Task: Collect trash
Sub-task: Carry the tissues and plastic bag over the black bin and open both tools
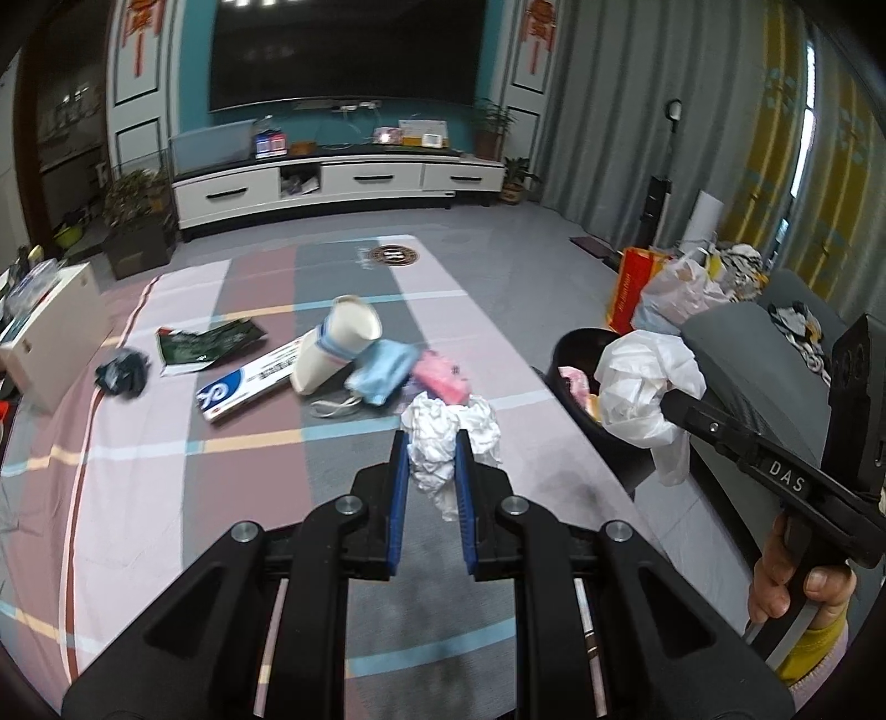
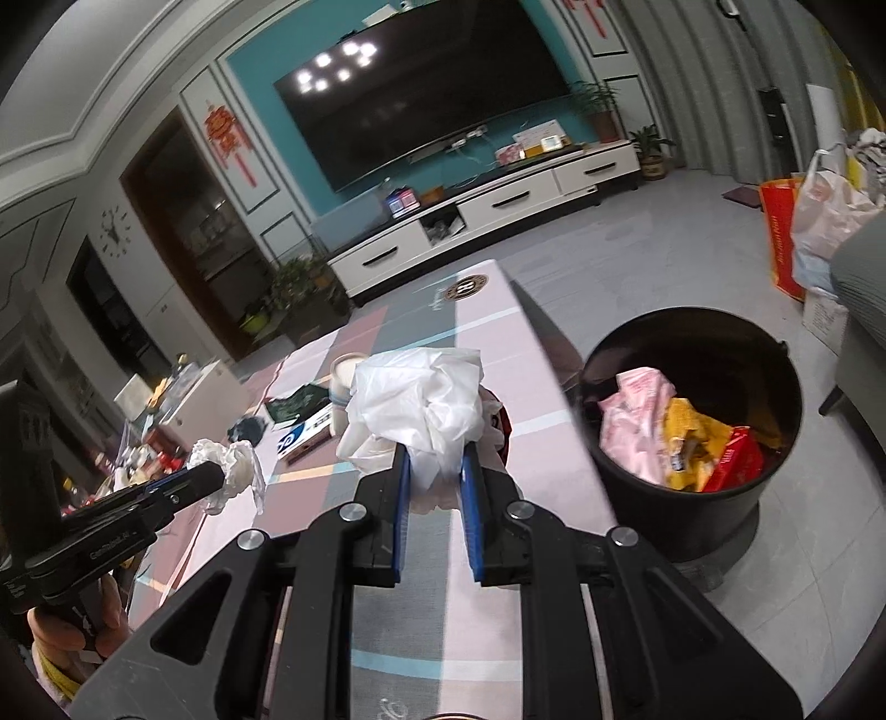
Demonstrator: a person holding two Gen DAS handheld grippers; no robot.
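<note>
left gripper (image 1: pixel 433 459) clamping tissue wad (image 1: pixel 448 437), raised

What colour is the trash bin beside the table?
Black; the bin shows best in the right wrist view.

A dark TV (image 1: pixel 343 52) hangs on a teal wall (image 1: pixel 493 61); below it a white cabinet (image 1: pixel 338 183), right of it grey curtains (image 1: pixel 637 111), grey floor (image 1: pixel 531 243) in front.

TV (image 1: pixel 343 50) | white TV cabinet (image 1: pixel 338 180) | grey curtains (image 1: pixel 637 111) | potted plant (image 1: pixel 135 221)
</note>
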